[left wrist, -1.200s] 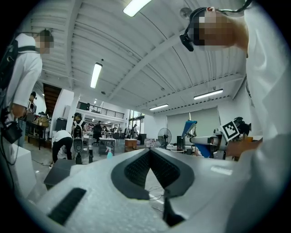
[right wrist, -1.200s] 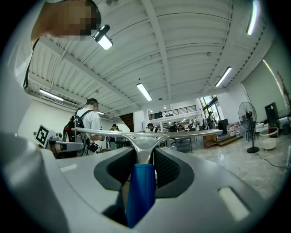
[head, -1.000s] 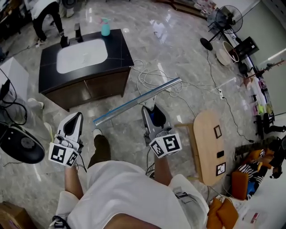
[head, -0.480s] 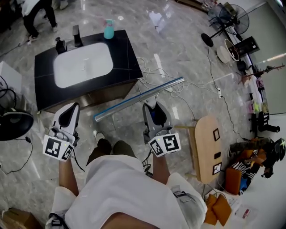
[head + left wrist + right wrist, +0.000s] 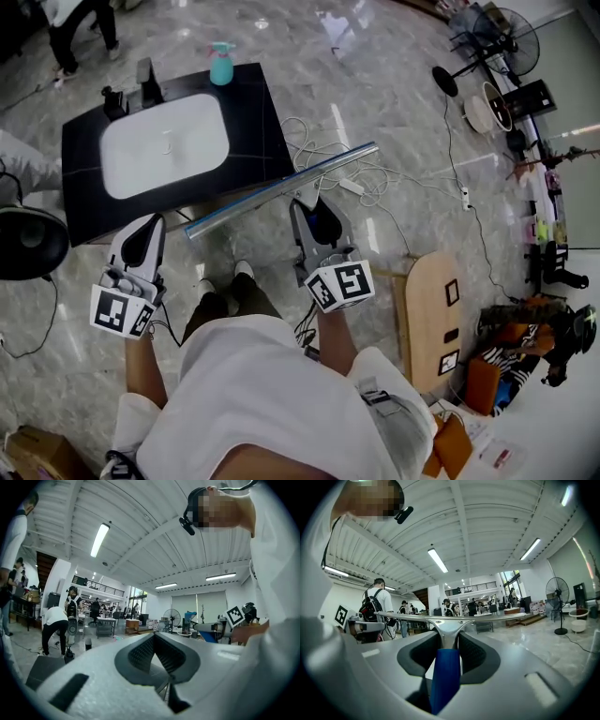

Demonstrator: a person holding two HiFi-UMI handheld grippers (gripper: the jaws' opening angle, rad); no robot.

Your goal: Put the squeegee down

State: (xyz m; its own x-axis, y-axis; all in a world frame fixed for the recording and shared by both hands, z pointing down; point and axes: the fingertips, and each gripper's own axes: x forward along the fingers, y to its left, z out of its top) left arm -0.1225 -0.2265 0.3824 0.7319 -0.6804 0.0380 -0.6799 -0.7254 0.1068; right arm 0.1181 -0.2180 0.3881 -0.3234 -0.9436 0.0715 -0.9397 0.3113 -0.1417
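The squeegee (image 5: 281, 187) has come up to the sink counter (image 5: 260, 112).

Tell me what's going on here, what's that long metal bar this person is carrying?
It is a squeegee. The person holds a gripper in each hand, and the right gripper is clamped on the squeegee's blue handle, with the blade held crosswise out in front. The left gripper is shut and empty. A black sink counter with a teal spray bottle stands just ahead. The squeegee is not yet put down.
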